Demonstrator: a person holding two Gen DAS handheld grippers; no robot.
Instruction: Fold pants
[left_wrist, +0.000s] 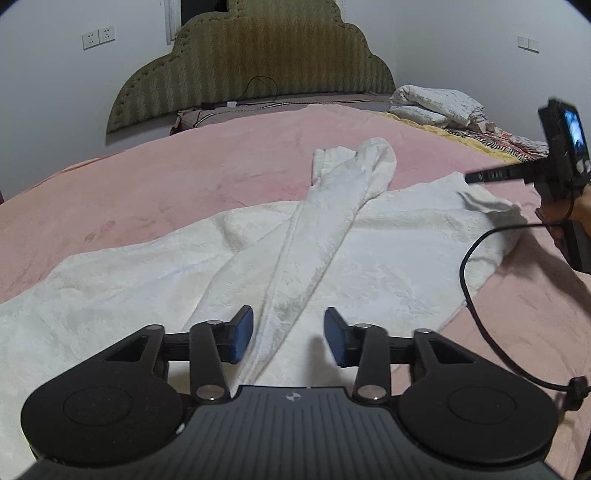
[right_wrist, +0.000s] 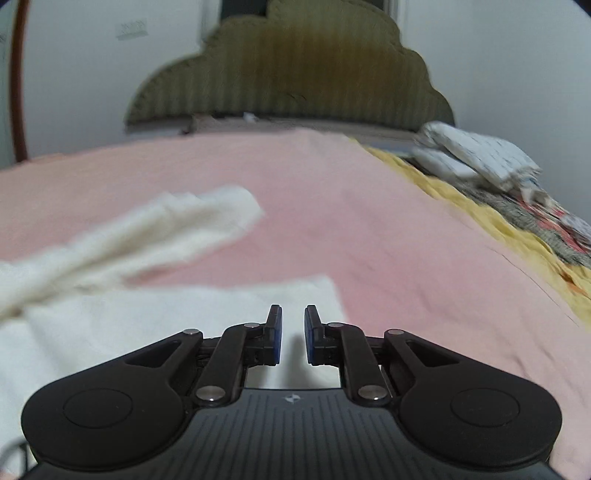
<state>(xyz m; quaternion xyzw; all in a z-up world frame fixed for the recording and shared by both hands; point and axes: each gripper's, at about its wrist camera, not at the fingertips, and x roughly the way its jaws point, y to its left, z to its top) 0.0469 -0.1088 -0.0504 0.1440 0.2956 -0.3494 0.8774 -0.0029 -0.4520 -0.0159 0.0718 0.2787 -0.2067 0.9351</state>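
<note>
Pink blanket (left_wrist: 184, 192) over bed, green headboard (left_wrist: 255, 62) behind. White pants (left_wrist: 332, 251) spread flat across blanket, one leg folded over the middle. Left gripper (left_wrist: 289, 336): fingers apart, straddling the folded leg, nothing gripped. Right gripper (right_wrist: 293, 334): narrow gap, empty, above the pants' edge.
</note>
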